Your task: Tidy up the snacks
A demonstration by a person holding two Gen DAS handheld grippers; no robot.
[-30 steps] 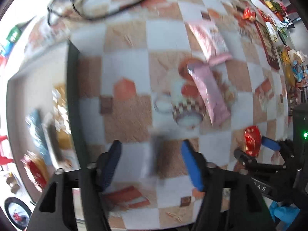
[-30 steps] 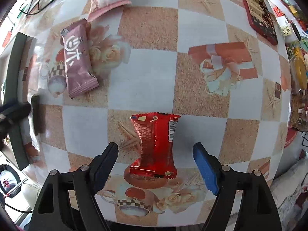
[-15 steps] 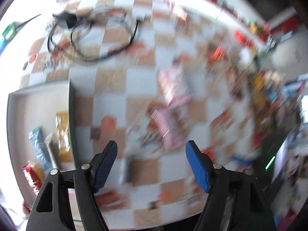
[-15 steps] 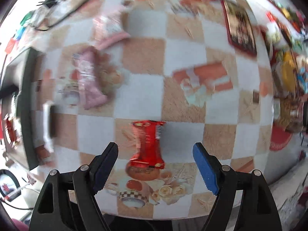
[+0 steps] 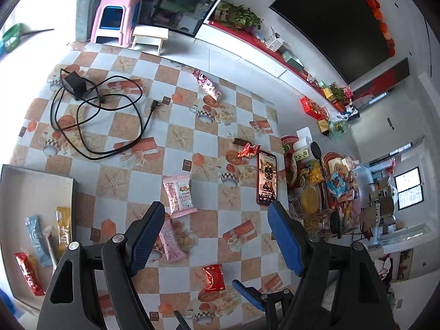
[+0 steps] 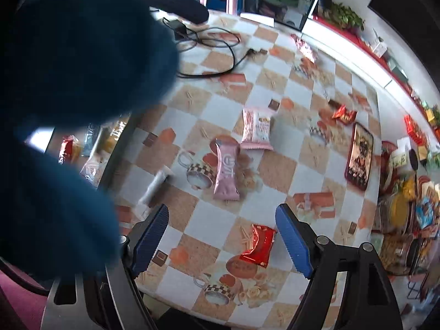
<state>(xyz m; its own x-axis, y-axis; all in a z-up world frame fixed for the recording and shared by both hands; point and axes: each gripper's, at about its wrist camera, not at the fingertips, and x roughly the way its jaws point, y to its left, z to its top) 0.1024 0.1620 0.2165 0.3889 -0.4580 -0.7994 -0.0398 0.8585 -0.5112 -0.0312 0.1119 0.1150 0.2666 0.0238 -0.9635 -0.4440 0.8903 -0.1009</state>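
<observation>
Glossy foil red snack pkt (image 6: 257, 245) — smooth plastic tablecloth (image 6: 220, 110), printed.

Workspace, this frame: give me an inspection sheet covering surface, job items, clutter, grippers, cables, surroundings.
Surface: table under a checkered printed cloth.
Job's things: red snack, pink bar, pink-white packet loose; grey tray at left holds several packets.
Clutter: phone face up; snack pile at right edge.
Grippers: left gripper and right gripper, jaws apart, empty.
Cables: black cable with adapter, coiled at the far side.
Surroundings: pink stool, dark screen.
</observation>
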